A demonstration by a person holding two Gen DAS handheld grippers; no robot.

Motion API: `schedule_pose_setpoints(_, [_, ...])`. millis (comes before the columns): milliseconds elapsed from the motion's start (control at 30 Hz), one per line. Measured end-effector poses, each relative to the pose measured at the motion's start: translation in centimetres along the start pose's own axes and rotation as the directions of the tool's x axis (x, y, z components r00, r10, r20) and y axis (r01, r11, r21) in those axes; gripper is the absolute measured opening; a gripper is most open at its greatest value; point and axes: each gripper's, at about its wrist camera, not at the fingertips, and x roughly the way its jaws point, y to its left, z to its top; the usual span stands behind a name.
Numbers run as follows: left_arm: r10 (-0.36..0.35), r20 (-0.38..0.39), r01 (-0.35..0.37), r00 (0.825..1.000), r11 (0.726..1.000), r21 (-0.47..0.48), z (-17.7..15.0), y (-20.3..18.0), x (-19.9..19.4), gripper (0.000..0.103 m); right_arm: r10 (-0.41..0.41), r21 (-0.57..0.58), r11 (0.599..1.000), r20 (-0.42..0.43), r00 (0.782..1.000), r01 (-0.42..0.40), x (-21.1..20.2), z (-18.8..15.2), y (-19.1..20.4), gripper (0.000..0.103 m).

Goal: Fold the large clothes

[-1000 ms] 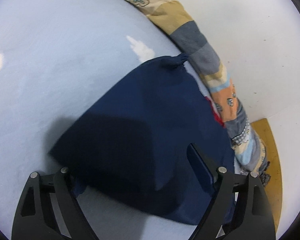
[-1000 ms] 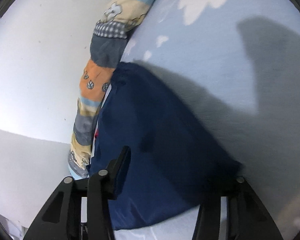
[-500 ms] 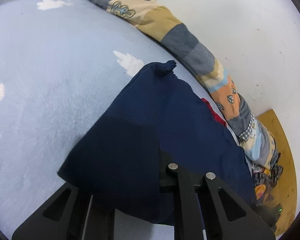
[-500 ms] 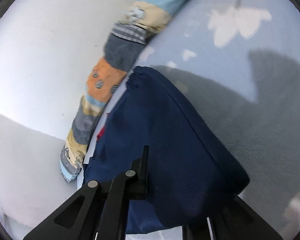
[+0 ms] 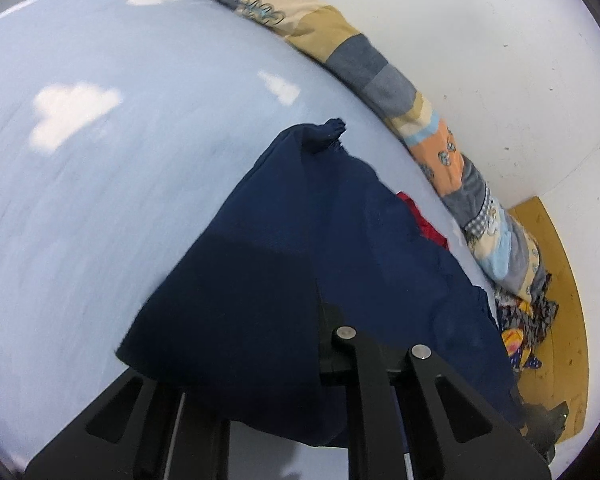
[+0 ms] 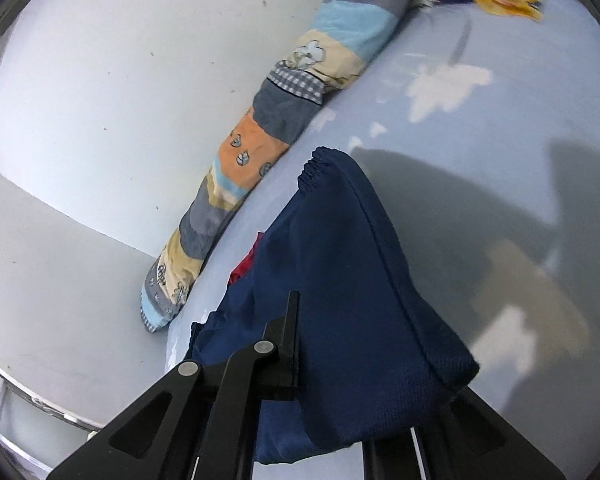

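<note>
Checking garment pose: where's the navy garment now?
Navy garment lies on the light blue sheet, near edge pinched in both shut grippers, beside the patchwork bolster along the wall; red fabric peeks from under it.

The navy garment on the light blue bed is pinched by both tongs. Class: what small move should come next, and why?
Probably carry the held near edge forward toward the gathered far end. Both the left tongs and right tongs are shut on the navy garment, whose near edge drapes over them while the rest lies on the bed sheet, so a fold can begin.
</note>
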Motion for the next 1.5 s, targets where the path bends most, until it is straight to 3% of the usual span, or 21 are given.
schedule_pose_setpoints(133, [0.042, -0.012, -0.041, 0.999, 0.998, 0.039, -2.6, 0.9, -0.5, 0.016, -0.027, 0.063, 0.998, -0.055, 0.998, 0.031, -2.6, -2.3, -3.4, 0.007])
schedule_pose_setpoints(200, [0.069, -0.003, -0.068, 0.998, 0.996, 0.053, -3.0, 1.4, -0.5, 0.033, -0.071, 0.124, 0.989, -0.086, 0.994, 0.081, -2.9, -3.1, -5.7, 0.007])
schedule_pose_setpoints(267, [0.074, -0.001, -0.074, 0.997, 0.997, 0.032, -3.1, 2.1, -0.7, 0.041, -0.099, 0.189, 0.974, -0.137, 0.986, 0.124, -2.2, -3.5, -8.0, 0.009])
schedule_pose_setpoints(333, [0.083, -0.008, -0.083, 0.997, 0.997, -0.007, -2.8, 2.5, -1.2, 0.047, -0.095, 0.240, 0.962, -0.151, 0.984, 0.129, -1.9, -3.2, -9.1, 0.021])
schedule_pose_setpoints(433, [0.148, 0.055, -0.146, 0.987, 0.989, -0.028, -2.6, 2.4, -3.2, 0.058, -0.152, 0.221, 0.958, -0.142, 0.978, 0.181, -2.8, -2.8, -8.8, 0.029])
schedule_pose_setpoints(500, [0.221, 0.145, -0.220, 0.964, 0.975, -0.024, -2.5, 1.7, -5.0, 0.058, -0.199, 0.185, 0.959, -0.101, 0.975, 0.215, -3.8, -2.5, -8.1, 0.032])
schedule_pose_setpoints(533, [0.262, 0.206, -0.264, 0.943, 0.964, -0.017, -2.5, 1.2, -6.0, 0.058, -0.209, 0.177, 0.959, -0.083, 0.974, 0.220, -4.1, -2.5, -8.0, 0.034])
schedule_pose_setpoints(633, [0.296, 0.339, -0.338, 0.893, 0.938, 0.072, -2.6, -1.8, -7.8, 0.058, -0.180, 0.203, 0.960, -0.086, 0.980, 0.194, -4.0, -2.6, -8.4, 0.040])
schedule_pose_setpoints(667, [0.291, 0.365, -0.351, 0.884, 0.930, 0.108, -2.7, -2.7, -8.0, 0.060, -0.175, 0.211, 0.959, -0.095, 0.980, 0.191, -3.8, -2.6, -8.7, 0.042])
schedule_pose_setpoints(700, [0.261, 0.387, -0.350, 0.884, 0.919, 0.180, -2.9, -4.6, -7.8, 0.070, -0.165, 0.219, 0.958, -0.104, 0.981, 0.185, -3.6, -2.6, -8.7, 0.044])
schedule_pose_setpoints(767, [0.209, 0.366, -0.325, 0.907, 0.900, 0.291, -2.9, -7.1, -6.8, 0.077, -0.133, 0.250, 0.955, -0.126, 0.983, 0.162, -3.1, -2.8, -9.2, 0.044])
schedule_pose_setpoints(867, [0.119, 0.281, -0.251, 0.952, 0.830, 0.498, -4.4, -12.8, -3.6, 0.077, -0.126, 0.247, 0.955, -0.159, 0.979, 0.163, -2.3, -3.0, -9.3, 0.045])
schedule_pose_setpoints(1000, [0.064, 0.184, -0.173, 0.981, 0.720, 0.672, -6.9, -18.1, -0.2, 0.077, -0.147, 0.192, 0.964, -0.192, 0.970, 0.184, -1.2, -3.2, -8.5, 0.050])
schedule_pose_setpoints(1033, [0.055, 0.155, -0.147, 0.986, 0.710, 0.689, -7.5, -18.8, 0.5, 0.077, -0.162, 0.172, 0.965, -0.198, 0.967, 0.197, -1.0, -3.2, -8.2, 0.052])
schedule_pose_setpoints(1100, [0.076, 0.108, -0.130, 0.991, 0.710, 0.692, -8.3, -19.4, 2.4, 0.077, -0.180, 0.138, 0.968, -0.206, 0.962, 0.211, -0.7, -3.4, -7.9, 0.053])
schedule_pose_setpoints(1167, [0.136, 0.091, -0.162, 0.986, 0.716, 0.679, -8.3, -18.9, 4.0, 0.077, -0.198, 0.108, 0.968, -0.213, 0.957, 0.225, -0.5, -3.5, -7.7, 0.054])
schedule_pose_setpoints(1233, [0.183, 0.002, -0.142, 0.983, 0.756, 0.639, -8.2, -17.5, 6.4, 0.079, -0.202, 0.099, 0.969, -0.215, 0.956, 0.227, -0.4, -3.5, -7.7, 0.057])
schedule_pose_setpoints(1267, [0.172, -0.008, -0.130, 0.985, 0.769, 0.626, -8.3, -16.9, 6.9, 0.080, -0.201, 0.097, 0.969, -0.216, 0.955, 0.226, -0.3, -3.5, -7.7, 0.058])
schedule_pose_setpoints(1333, [0.159, 0.028, -0.139, 0.987, 0.750, 0.646, -8.9, -17.4, 6.9, 0.081, -0.206, 0.087, 0.969, -0.222, 0.953, 0.230, -0.1, -3.4, -7.6, 0.061])
schedule_pose_setpoints(1500, [0.093, 0.028, -0.091, 0.995, 0.793, 0.602, -8.6, -17.3, 4.9, 0.081, -0.223, 0.062, 0.968, -0.225, 0.949, 0.242, 0.1, -3.6, -7.0, 0.069])
